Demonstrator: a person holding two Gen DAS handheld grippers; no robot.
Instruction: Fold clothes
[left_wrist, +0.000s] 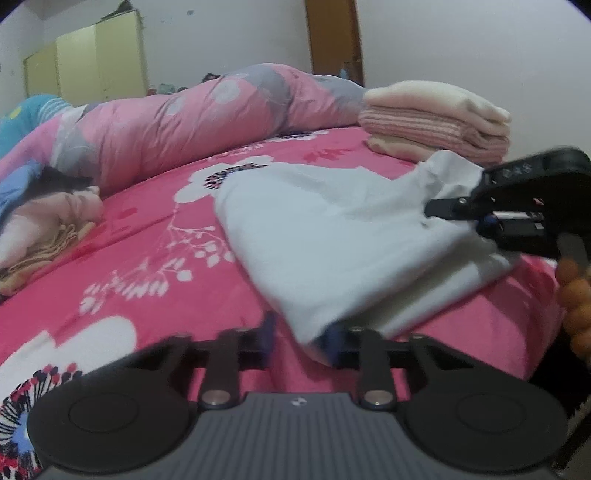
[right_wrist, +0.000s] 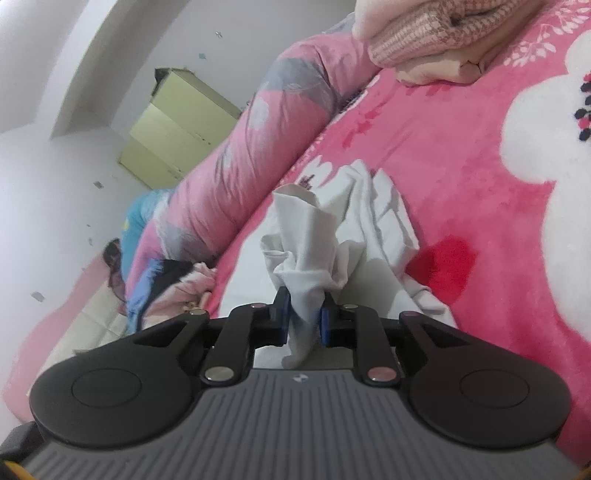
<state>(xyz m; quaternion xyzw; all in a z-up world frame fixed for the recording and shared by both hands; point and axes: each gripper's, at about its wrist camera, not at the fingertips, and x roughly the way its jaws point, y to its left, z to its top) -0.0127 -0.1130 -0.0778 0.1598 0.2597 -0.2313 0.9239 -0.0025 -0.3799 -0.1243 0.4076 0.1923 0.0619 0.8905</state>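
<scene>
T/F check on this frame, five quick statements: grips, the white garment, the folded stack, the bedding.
1. The right gripper is shut on the white garment. True.
2. The left gripper has its fingers wide apart, with a corner of the garment between them. True.
3. The folded stack is all white. False: it holds cream pieces and a pink striped knit.
4. The white garment lies folded flat on the stack. False: it lies loose on the pink floral bedspread, apart from the stack, one end lifted by the right gripper.
5. A rolled pink and grey quilt lies along the far side of the bed. True.
</scene>
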